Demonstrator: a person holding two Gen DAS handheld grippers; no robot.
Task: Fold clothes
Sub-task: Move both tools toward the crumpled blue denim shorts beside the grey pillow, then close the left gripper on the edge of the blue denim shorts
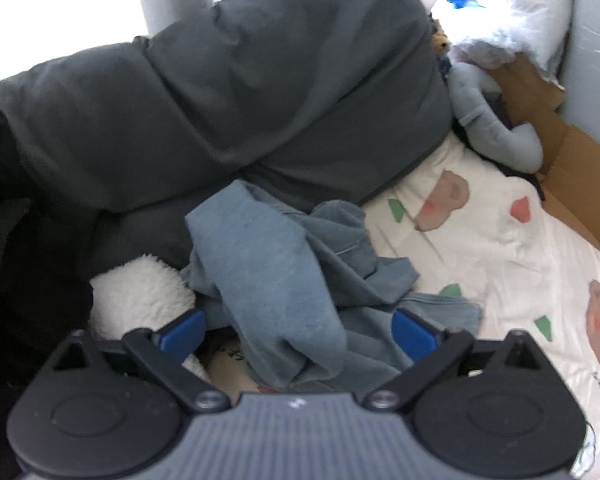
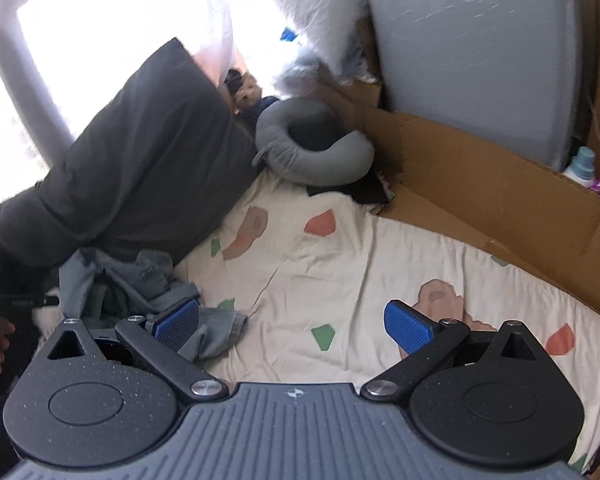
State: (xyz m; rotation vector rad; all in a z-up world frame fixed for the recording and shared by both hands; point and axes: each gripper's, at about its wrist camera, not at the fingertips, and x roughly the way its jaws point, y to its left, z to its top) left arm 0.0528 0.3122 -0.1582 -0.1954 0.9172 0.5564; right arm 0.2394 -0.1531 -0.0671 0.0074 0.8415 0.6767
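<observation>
From the left wrist cam the blue-grey garment [image 1: 284, 280] is a crumpled heap on the bed sheet [image 1: 500, 248], soft, light and floppy, so I'd pinch a hem or corner; the left tongs [image 1: 296, 330] gape wide around it, gripping nothing. Right cam: garment edge by the right tongs [image 2: 296, 326], wide open, empty

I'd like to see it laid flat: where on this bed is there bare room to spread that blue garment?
The patterned sheet lies bare between the crumpled blue garment and the cardboard, below the grey neck pillow. It is crowded on the garment's other side: the dark duvet and a white fleecy item press against it.
</observation>
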